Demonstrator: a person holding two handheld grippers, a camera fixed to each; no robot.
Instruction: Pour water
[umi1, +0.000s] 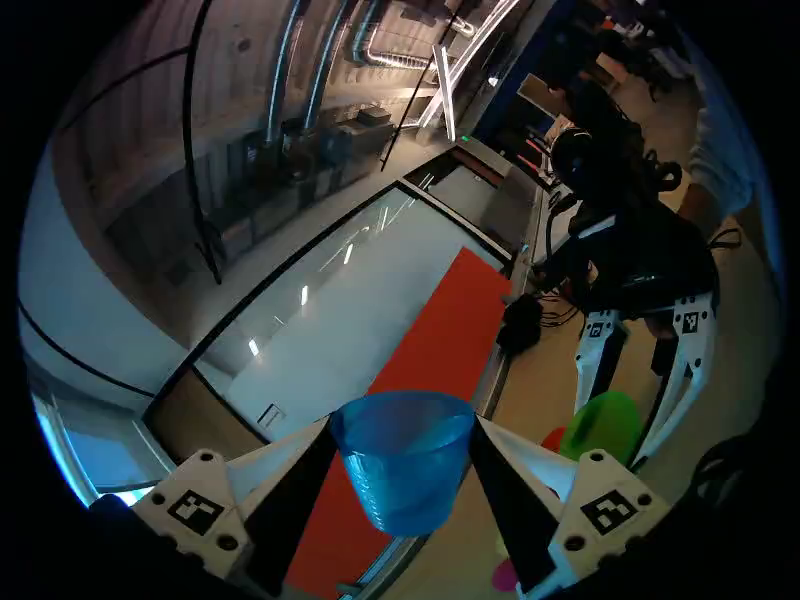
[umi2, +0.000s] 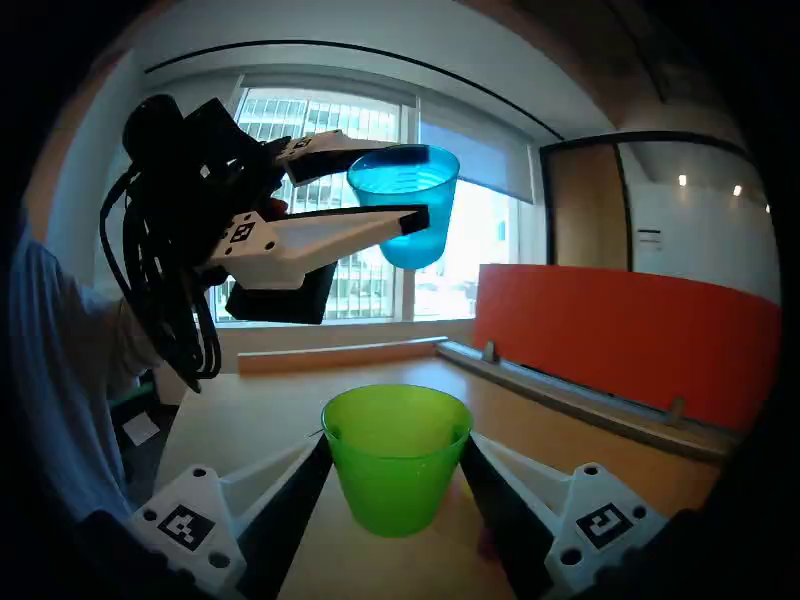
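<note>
A translucent blue cup sits between the fingers of my left gripper, which is shut on it. In the right gripper view the same blue cup hangs upright, high in front of the window, held by the left gripper. My right gripper is shut on a green cup, upright and low over the wooden table. The green cup and the right gripper also appear at the right of the left gripper view. I cannot tell whether either cup holds water.
An orange partition runs along the table's far right side with a metal rail at its foot. A person's sleeve and black cables are at the left. A small pink object lies on the table.
</note>
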